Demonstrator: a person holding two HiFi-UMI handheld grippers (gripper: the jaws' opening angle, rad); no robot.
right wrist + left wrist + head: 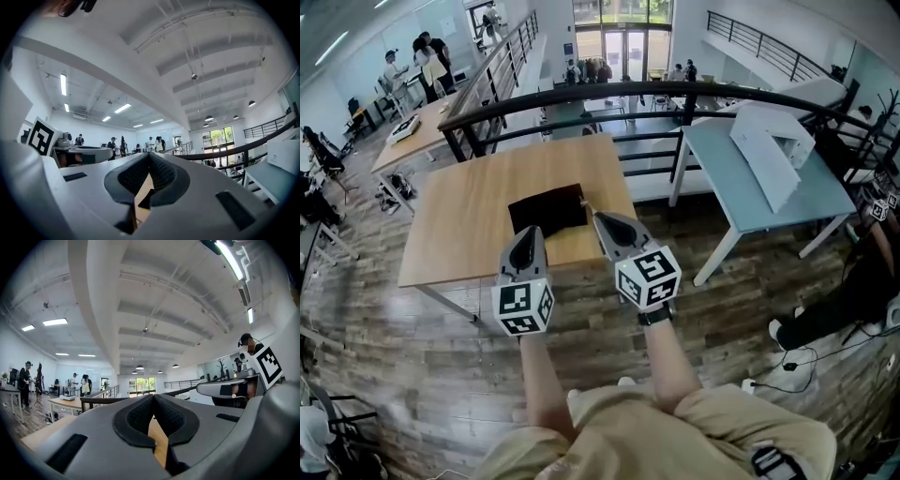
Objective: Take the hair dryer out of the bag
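A flat black bag (547, 208) lies on the wooden table (459, 225), near its front edge. No hair dryer shows anywhere. My left gripper (526, 242) hovers level over the table's front edge, just short of the bag, jaws shut and empty. To its right my right gripper (602, 221) is also shut with nothing held, its tip by the bag's right corner. In the left gripper view the left gripper (153, 401) has its jaws closed with a sliver of wood behind them. In the right gripper view the right gripper (149, 158) shows wood and a dark corner of the bag (146, 200).
A black railing (609, 94) runs behind the table. A pale blue table (750, 183) with a white box (773, 150) stands to the right. Another wooden table (417, 136) is at the back left, with people standing far off. Cables (797, 366) lie on the plank floor.
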